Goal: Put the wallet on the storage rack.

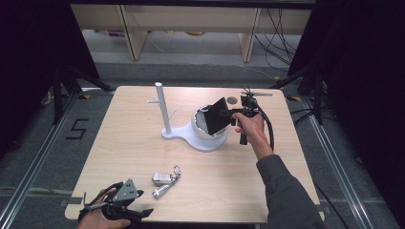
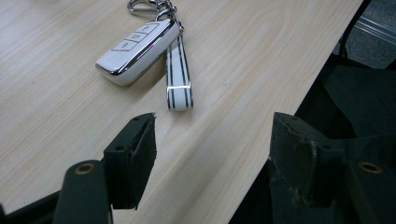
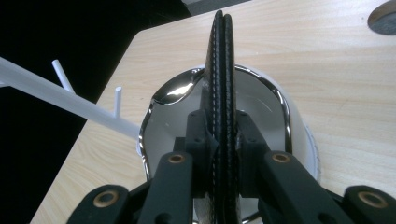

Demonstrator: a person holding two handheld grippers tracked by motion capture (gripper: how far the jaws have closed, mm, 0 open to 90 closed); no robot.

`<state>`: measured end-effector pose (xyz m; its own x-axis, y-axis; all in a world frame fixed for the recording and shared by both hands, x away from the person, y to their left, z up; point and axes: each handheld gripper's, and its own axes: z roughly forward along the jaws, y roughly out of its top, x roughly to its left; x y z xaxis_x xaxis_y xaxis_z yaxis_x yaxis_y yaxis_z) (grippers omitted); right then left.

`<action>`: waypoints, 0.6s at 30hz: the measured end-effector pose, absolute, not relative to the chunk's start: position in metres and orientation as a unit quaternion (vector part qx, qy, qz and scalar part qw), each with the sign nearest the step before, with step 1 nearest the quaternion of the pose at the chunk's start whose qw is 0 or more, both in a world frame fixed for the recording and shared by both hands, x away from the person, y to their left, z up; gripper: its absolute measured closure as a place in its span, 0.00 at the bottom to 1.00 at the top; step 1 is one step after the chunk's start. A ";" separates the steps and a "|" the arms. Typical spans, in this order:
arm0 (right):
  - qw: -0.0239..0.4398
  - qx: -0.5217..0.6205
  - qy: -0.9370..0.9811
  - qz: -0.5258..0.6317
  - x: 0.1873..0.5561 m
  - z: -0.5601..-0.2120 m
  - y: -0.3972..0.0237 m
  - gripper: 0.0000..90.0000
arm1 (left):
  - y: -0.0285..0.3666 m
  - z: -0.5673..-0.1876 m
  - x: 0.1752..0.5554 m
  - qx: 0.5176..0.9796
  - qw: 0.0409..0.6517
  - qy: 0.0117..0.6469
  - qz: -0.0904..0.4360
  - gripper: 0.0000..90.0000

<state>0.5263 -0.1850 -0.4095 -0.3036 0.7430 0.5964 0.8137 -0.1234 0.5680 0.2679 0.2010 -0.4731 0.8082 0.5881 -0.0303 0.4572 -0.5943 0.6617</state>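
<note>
1. In the high view, the right gripper [image 1: 232,114] is clamping one black wallet [image 1: 217,116] and holding it tilted over the white bowl [image 1: 206,129] on the white stand [image 1: 165,110], whose base is sitting near the middle of the table [image 1: 124,138].
2. The right gripper view is showing the wallet [image 3: 222,84] edge-on, its stitched edges pressed between the jaws, directly above the bowl's chrome rim [image 3: 177,91].
3. The left gripper [image 1: 119,202] is resting at the table's near edge; the left gripper view is showing its jaws standing wide apart with nothing between them.
4. One white key fob [image 2: 137,46] with one striped strap [image 2: 178,77] is lying just ahead of the left gripper.
</note>
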 end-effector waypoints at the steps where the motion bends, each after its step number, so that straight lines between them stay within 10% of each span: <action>1: 0.018 -0.571 -0.673 -0.470 0.529 -0.414 -0.186 0.88 | 0.201 -0.473 0.268 0.888 0.341 0.294 0.095 0.35; 18: 0.022 -0.574 -0.677 -0.460 0.535 -0.432 -0.173 0.84 | 0.199 -0.477 0.268 0.889 0.339 0.296 0.084 0.35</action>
